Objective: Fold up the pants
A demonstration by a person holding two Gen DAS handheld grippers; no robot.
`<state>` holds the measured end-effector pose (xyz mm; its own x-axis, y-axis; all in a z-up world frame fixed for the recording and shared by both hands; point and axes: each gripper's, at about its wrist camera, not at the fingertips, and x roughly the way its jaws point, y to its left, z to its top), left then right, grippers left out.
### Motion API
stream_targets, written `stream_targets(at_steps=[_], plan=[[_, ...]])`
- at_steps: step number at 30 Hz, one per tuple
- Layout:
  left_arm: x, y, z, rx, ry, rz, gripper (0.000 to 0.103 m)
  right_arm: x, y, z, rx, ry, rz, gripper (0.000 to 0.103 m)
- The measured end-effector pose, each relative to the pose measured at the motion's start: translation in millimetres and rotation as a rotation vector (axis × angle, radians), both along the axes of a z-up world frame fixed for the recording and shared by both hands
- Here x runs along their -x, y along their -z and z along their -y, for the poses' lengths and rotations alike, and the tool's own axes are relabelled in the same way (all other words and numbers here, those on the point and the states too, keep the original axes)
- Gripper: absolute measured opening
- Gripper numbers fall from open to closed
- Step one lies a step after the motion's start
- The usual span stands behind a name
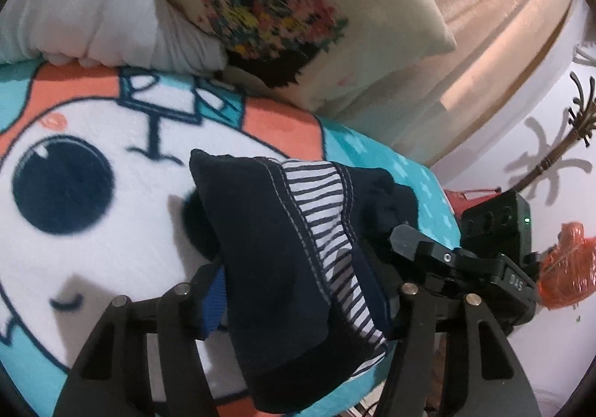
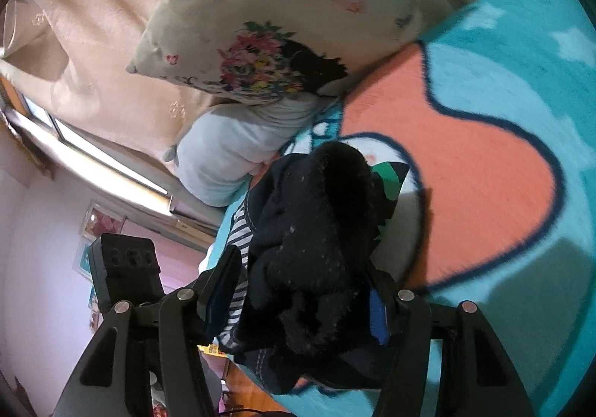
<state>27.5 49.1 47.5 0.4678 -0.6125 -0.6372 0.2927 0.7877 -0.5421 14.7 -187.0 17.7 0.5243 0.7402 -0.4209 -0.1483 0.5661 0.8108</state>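
Closest to the lens in the left wrist view, the left fingers are clamped on the near end of the pants. Dark fabric with a striped inner band fills the whole gap between them, and a blue pad shows against the cloth on the left side. From that grip the pants run away from the fingers towards the flowered pillow, so their long axis points at the pillow rather than across it. The far edge stops well short of the pillow. The cloth appears to be held up off the cartoon blanket on the bed, with a shadow beneath it.

Just to the right, touching the same end of the pants, the right fingers bite the fabric from the side away from the pillow. In the right wrist view these right fingers are also closed on cloth. A thick, bunched wad of dark fabric is packed between them, with the striped band on their left side. Here too the bundle reaches out towards the flowered pillow.

Both hands therefore hold the same near end, close beside each other, and neither is nearer to the pants than the other. The free end lies ahead of both, on the pillow side. As I judge it, the next move depends on that: the held end would travel forward towards the pillow, along the length of the pants, to lay them flat or double them over. The bunching in the right grip could spoil a clean crease.
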Motion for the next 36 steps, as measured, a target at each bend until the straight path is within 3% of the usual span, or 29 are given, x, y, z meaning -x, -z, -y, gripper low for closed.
stream_targets(at_steps=[15,36], plan=[[-50,-18,-54,-0.082,-0.157,0.053,0.062,-84,-24,-78,0.147,-0.108,0.029,0.064],[-92,0,-65,-0.146,-0.177,0.020,0.062,-130,-9,-102,0.199,-0.088,-0.014,0.064]])
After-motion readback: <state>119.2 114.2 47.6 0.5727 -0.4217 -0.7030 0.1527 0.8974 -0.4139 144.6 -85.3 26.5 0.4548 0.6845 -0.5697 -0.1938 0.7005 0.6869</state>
